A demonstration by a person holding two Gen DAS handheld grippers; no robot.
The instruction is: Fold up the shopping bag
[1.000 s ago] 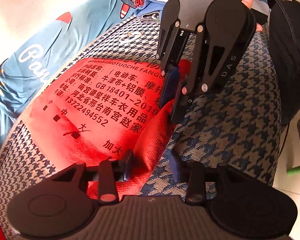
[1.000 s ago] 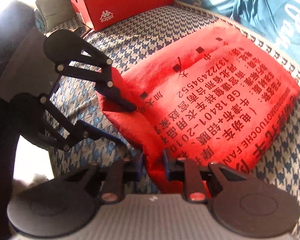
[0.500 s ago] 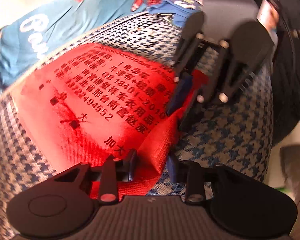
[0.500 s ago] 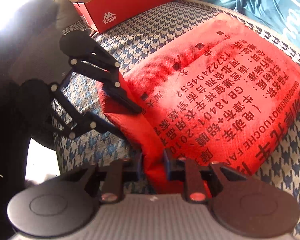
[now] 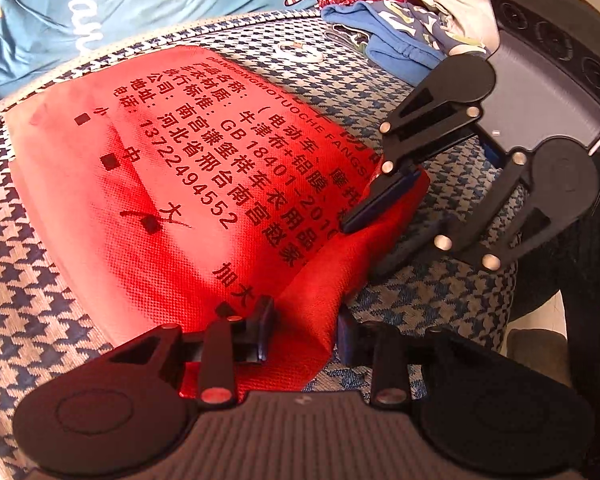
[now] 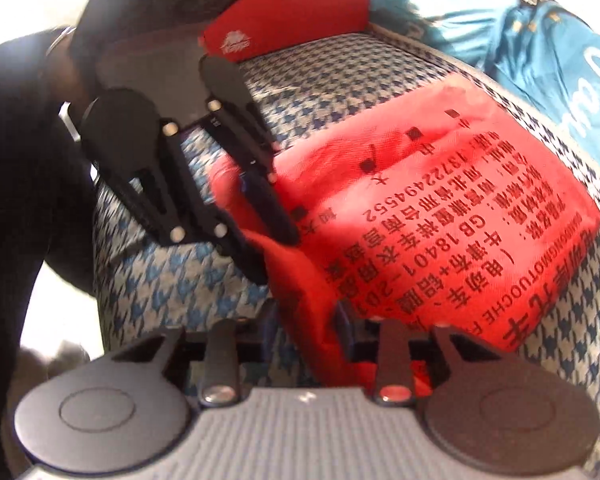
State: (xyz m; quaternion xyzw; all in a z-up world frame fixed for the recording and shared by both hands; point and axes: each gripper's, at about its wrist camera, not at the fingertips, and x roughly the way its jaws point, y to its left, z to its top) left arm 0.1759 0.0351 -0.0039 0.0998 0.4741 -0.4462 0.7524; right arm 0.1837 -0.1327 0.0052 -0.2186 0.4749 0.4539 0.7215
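While both tools, left (image 5: 305, 328) and right (image 6: 306, 330), pinch red bag (image 5: 172, 200), shoebox (image 6: 288, 24), blue garment (image 5: 100, 8) beyond

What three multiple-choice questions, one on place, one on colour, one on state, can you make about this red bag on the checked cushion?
1. Where does the red non-woven shopping bag lie?
A. on the blue-and-white houndstooth cushion
B. inside the red cardboard box
C. on the floor

2. What colour is the bag's printed text?
A. white
B. black
C. gold

3. How is the bag's near edge held?
A. lying free
B. by one gripper
C. by both the left gripper and right gripper

Answers: 1 A, houndstooth shows all around it; 2 B, dark characters on red; 3 C, red fabric sits between each pair of fingers.
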